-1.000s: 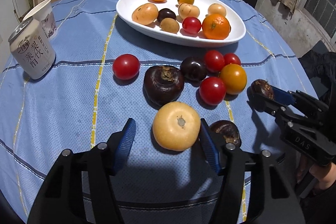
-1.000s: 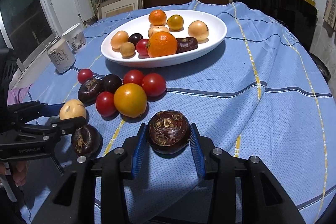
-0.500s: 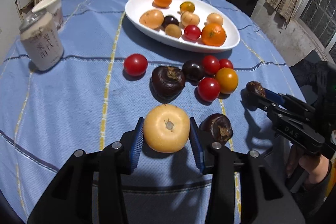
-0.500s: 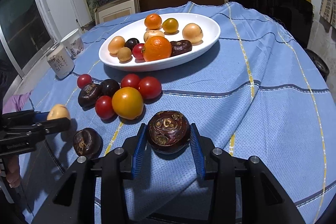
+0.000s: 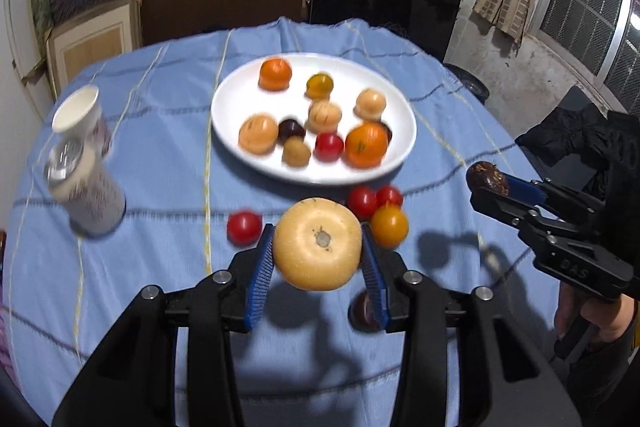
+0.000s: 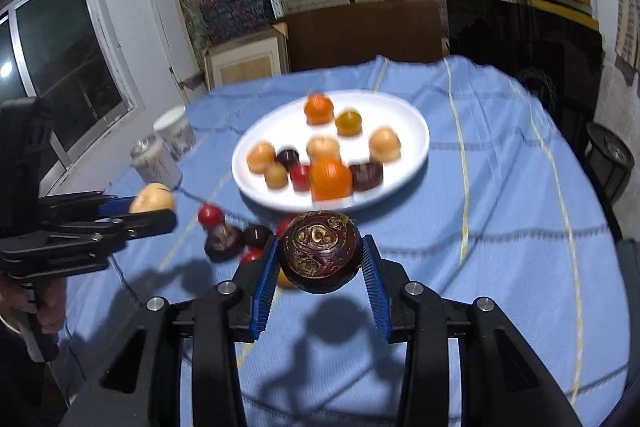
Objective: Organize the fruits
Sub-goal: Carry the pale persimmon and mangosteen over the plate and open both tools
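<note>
Tongs [image 5: 318,261] apparently raised, gripping fruit [image 5: 317,243].

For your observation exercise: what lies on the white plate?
The white plate holds about ten small fruits: two oranges, a red tomato, several tan fruits and dark ones. Blur hides finer detail, and the big orange partly covers a dark fruit behind it.

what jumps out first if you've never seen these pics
Two fruits held above the blue tablecloth: the left gripper is shut on a pale yellow round fruit, and the right gripper is shut on a dark maroon fruit. Beyond them sits a white oval plate loaded with oranges and small fruits, with loose red tomatoes on the cloth in front of it.
</note>
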Demonstrator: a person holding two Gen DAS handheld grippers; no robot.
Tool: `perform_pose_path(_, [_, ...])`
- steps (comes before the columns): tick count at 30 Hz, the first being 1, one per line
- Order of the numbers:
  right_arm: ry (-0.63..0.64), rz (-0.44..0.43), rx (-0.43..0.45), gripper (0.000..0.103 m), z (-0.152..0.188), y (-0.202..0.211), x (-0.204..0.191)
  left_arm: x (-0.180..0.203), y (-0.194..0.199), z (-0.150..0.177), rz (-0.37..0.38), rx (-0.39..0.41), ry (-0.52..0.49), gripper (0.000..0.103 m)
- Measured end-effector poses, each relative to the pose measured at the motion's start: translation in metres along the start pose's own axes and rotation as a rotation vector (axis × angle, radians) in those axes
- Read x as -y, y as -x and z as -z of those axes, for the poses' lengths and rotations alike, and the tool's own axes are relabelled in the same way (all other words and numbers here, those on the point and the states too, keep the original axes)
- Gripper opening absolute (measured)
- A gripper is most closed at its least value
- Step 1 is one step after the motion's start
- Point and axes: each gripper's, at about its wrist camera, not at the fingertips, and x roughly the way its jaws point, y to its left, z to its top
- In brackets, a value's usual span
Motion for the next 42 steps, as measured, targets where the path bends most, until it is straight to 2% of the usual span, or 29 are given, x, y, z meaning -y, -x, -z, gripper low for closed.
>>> perform_pose_path(3, [0.003, -0.002, 0.019, 0.041, -0.022, -0.006, 0.001, 0.002, -0.007, -0.021, -0.005, 0.017, -0.015, 0.041])
perform_pose_path(10, [-0.038, -0.013, 0.012, 0.041, -0.054, -0.042, 0.011, -0.002, -0.048, -0.051, -0.003, -0.012, -0.008, 0.041])
perform_pose_path(26, [-0.124, 0.009, -0.073, 0.041, -0.071, -0.119, 0.026, -0.015, -0.117, -0.067, -0.067, -0.074, 0.029, 0.040])
perform_pose_path(30, [-0.141, 0.016, -0.082, 0.045, -0.071, -0.128, 0.029, -0.014, -0.123, -0.071, -0.084, -0.067, 0.038, 0.041])
perform_pose_path(32, [-0.145, 0.002, -0.073, 0.047, -0.071, -0.126, 0.029, -0.013, -0.124, -0.073, -0.093, -0.063, 0.039, 0.045])
perform_pose_path(34, [-0.136, 0.013, -0.060, 0.047, -0.069, -0.119, 0.028, -0.010, -0.119, -0.075, -0.104, -0.040, 0.031, 0.058])
perform_pose_path(39, [-0.168, 0.009, -0.038, 0.056, -0.062, -0.097, 0.035, -0.007, -0.099, -0.077, -0.090, 0.007, 0.041, 0.063])
perform_pose_path(42, [-0.171, 0.001, -0.028, 0.057, -0.056, -0.082, 0.035, -0.008, -0.086, -0.072, -0.110, 0.024, 0.037, 0.069])
